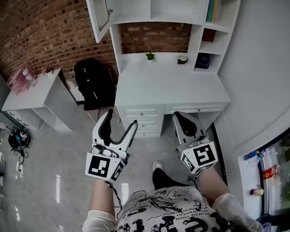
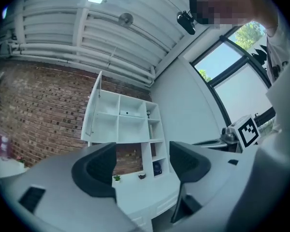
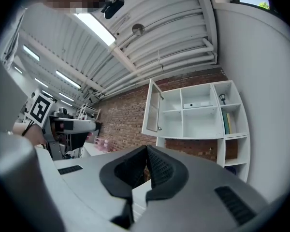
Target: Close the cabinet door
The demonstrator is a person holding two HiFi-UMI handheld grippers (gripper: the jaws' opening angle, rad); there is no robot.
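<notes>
Head view: flat white cabinet door [image 1: 97, 11] stands open well beyond my left gripper [image 1: 121, 118] (gaping, empty); right gripper [image 1: 179, 116] closed.

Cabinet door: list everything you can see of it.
The cabinet door is white-framed, with a pale, glazed-looking centre panel and a small knob near its free edge. It hangs upright, swung wide open from the left side of the upper shelf unit, standing out into the room. Only its hinged edge meets the unit; nothing else touches it.
</notes>
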